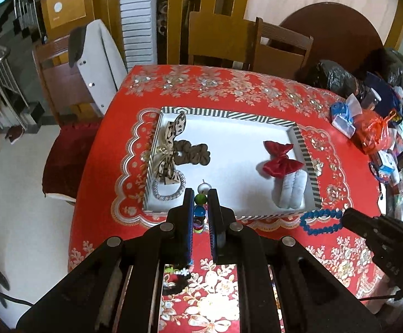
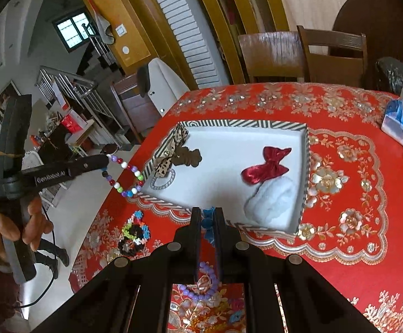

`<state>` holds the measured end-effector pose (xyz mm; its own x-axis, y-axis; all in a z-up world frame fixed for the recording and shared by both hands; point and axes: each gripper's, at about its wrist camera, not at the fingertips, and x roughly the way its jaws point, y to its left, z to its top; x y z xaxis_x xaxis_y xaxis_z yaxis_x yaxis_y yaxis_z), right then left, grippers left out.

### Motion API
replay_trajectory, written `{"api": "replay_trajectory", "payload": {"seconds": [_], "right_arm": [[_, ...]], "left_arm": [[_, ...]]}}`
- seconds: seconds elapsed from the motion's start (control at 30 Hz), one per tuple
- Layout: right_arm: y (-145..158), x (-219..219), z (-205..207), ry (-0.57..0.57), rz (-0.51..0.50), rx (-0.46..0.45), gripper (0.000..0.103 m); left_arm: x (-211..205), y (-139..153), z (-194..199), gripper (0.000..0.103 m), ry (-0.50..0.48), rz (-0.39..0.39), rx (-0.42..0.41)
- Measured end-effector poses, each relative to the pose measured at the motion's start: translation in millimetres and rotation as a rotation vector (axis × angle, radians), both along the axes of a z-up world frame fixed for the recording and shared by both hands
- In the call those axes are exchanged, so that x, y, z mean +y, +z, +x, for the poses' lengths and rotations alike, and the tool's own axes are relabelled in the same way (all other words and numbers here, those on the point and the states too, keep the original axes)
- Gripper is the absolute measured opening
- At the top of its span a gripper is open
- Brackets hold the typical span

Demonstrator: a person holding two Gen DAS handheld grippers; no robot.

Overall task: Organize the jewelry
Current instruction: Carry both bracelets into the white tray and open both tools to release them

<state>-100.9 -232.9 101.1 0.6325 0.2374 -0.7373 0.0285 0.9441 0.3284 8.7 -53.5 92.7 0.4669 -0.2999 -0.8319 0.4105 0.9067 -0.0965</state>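
While both your grippers clamp bracelets above counter [image 1: 348, 163]: left gripper [image 2: 105, 161] shut on multicolour bead bracelet [image 2: 123, 179], right gripper [image 1: 343, 217] shut on blue bracelet [image 1: 319, 220]. Own fingers hide most of each held bracelet up close. Striped tray [image 1: 229, 113] holds red bow [image 1: 280, 161], white scrunchie [image 1: 291, 191], brown scrunchie [image 1: 191, 152], leopard bow [image 1: 173, 136], silver band [image 1: 168, 191].

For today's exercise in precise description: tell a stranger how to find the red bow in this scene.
Start at the red floral tablecloth and find the shallow white tray with a striped rim lying on it. Look toward the tray's right side, where the red bow lies just above a pale padded roll. It is the only shiny red item in the tray; the bow at the left edge is leopard-patterned.
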Motion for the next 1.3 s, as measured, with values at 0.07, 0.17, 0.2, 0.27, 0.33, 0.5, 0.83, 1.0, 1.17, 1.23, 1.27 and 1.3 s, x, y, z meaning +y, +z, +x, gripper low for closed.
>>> {"api": "replay_trajectory", "payload": {"seconds": [0.07,0.17,0.2,0.27,0.33,0.5,0.83,1.0,1.17,1.23,1.27,1.3], "right_arm": [[1,-1,3,0.000,-0.003,0.000,0.008],[2,-1,11,0.003,-0.012,0.004,0.008],[2,-2,15,0.005,-0.014,0.007,0.008],[1,-1,21,0.007,-0.017,0.010,0.008],[0,-1,29,0.011,-0.020,0.016,0.008],[-6,0,49,0.016,-0.024,0.035,0.008],[-38,4,86,0.036,0.004,0.119,0.008],[-58,8,101,0.060,0.028,0.164,0.008],[-89,-6,129,0.027,0.006,0.232,0.008],[-100,-11,139,0.011,-0.018,0.259,0.008],[-105,-13,143,0.007,-0.034,0.271,0.008],[-109,-14,145,0.004,-0.054,0.281,0.008]], "left_arm": [[-5,-3,1,0.008,-0.007,0.009,0.000],[-12,-7,5,0.008,-0.017,0.026,-0.001],[-14,-9,6,0.008,-0.019,0.031,0.000],[-19,-14,10,0.008,-0.023,0.040,0.006],[-22,-19,14,0.008,-0.027,0.045,0.013],[-32,-31,24,0.008,-0.036,0.053,0.037],[-59,-66,49,0.008,-0.060,0.032,0.132],[-56,-87,62,0.008,-0.043,0.059,0.170],[-45,-109,74,0.008,-0.003,0.100,0.194],[-42,-113,77,0.008,0.004,0.111,0.195],[-41,-116,77,0.008,0.005,0.118,0.197],[-40,-118,78,0.008,0.006,0.121,0.198]]}}
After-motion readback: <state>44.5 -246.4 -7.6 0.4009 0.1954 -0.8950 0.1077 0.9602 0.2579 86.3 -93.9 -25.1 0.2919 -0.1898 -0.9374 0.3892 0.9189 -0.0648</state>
